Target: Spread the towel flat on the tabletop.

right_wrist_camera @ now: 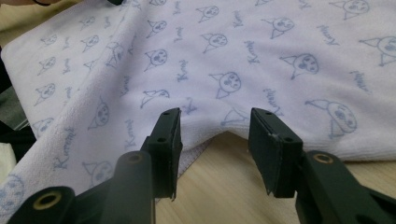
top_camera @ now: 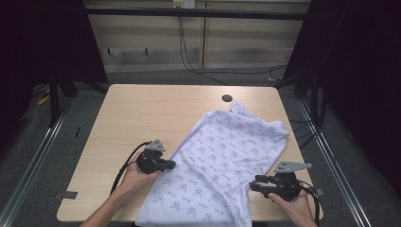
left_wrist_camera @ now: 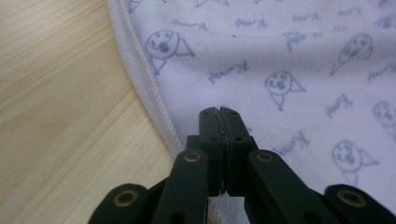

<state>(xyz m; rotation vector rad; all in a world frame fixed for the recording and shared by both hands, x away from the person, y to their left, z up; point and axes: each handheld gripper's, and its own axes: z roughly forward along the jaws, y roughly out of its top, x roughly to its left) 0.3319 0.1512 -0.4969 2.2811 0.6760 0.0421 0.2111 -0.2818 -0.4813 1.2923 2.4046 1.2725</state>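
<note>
Beyond the printed cloth, a dark hole marks the table.

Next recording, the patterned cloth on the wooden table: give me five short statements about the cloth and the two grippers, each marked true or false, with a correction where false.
1. The cloth is white with a blue printed pattern. True.
2. The left gripper has its jaws wide open. False: the jaws are closed together, tips over the cloth just inside its stitched hem.
3. The right gripper has its jaws apart, with the cloth's edge just ahead of them. True.
4. The cloth hangs entirely off the table. False: most of it lies on the tabletop, with one end over the near edge.
5. Both grippers are at the far end of the table. False: they are at the near end, one on each side of the cloth.
</note>
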